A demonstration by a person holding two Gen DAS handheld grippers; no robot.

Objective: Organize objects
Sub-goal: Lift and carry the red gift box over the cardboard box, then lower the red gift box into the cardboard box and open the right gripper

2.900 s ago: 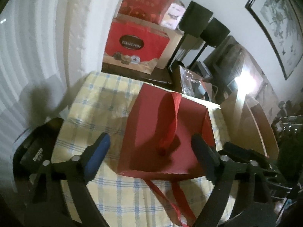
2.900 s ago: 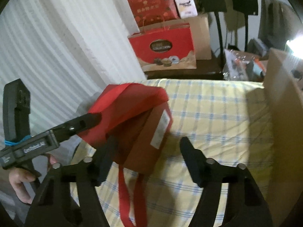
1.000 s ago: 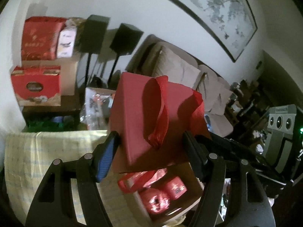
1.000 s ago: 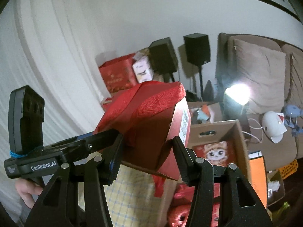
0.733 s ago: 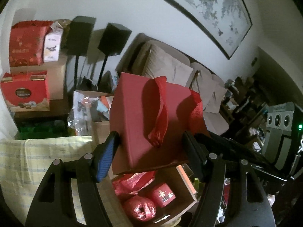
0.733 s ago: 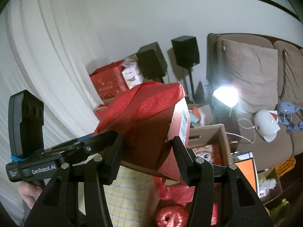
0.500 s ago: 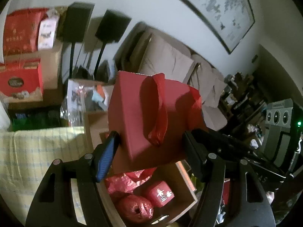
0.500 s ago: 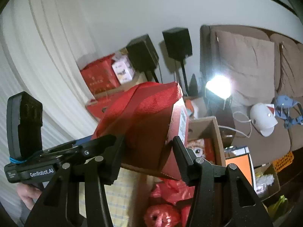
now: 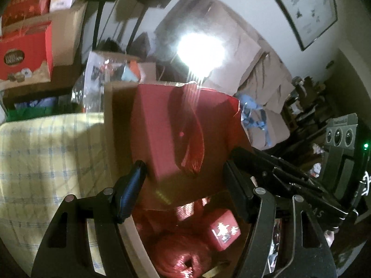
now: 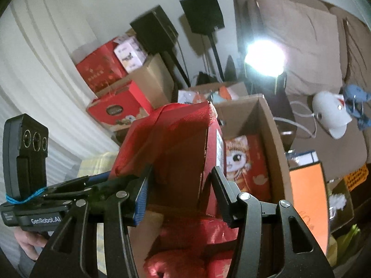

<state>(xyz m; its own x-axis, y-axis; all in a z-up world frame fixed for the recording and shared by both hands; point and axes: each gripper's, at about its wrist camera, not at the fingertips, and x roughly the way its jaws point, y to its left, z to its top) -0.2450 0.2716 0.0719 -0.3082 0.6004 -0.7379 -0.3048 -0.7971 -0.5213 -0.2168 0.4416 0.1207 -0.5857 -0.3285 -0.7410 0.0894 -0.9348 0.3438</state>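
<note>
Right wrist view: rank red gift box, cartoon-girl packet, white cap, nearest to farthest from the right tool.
1. Red gift box, between the right tool's fingers.
2. Cartoon-girl packet, just right, inside the cardboard box.
3. White cap, far right on the sofa.

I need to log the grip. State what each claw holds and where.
Both hold one red gift box with a ribbon handle. The left claw pinches its near end; the right claw pinches two opposite sides of its other end.
</note>
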